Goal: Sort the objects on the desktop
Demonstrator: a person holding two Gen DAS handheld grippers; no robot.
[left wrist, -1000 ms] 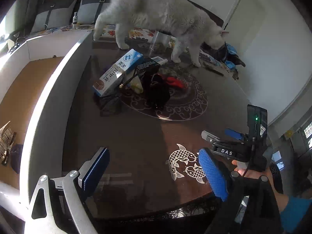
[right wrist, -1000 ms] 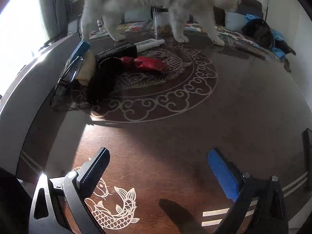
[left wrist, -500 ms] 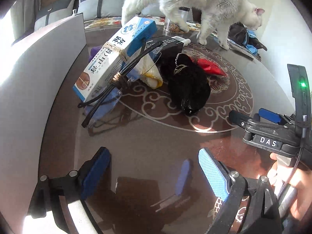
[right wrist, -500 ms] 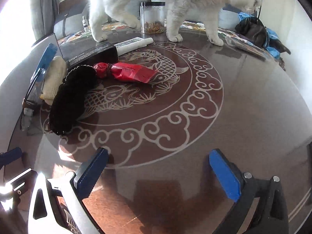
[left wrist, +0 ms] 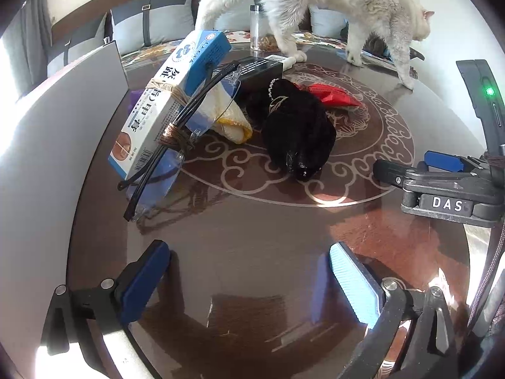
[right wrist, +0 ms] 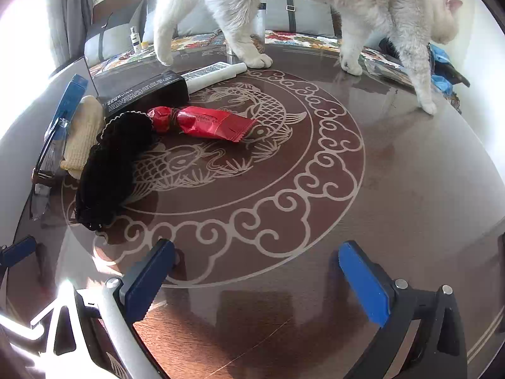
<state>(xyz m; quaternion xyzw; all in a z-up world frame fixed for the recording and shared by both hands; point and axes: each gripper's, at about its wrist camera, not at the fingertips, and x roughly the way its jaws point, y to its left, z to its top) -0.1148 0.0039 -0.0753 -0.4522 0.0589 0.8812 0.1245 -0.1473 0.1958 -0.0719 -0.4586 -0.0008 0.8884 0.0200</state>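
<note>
While both tools hover empty over tabletop (right wrist: 394,189), sorting looks barely begun. Left tool (left wrist: 249,271): jaws opening, wide, nothing between. Right tool (right wrist: 255,271): jaws wide, nothing between. Objects clustered at left of tabletop, ahead of the tools: blue-white medicine box (left wrist: 170,101) leaning, glasses (left wrist: 176,132) propped against it, cream cloth (left wrist: 233,120), black pouch (left wrist: 296,132), red wrapper (right wrist: 205,123), black box (right wrist: 142,94), white tube (right wrist: 217,74). White cat (right wrist: 315,6) standing on far edge. Judgement: all items left to sort; destination not identifiable.
</note>
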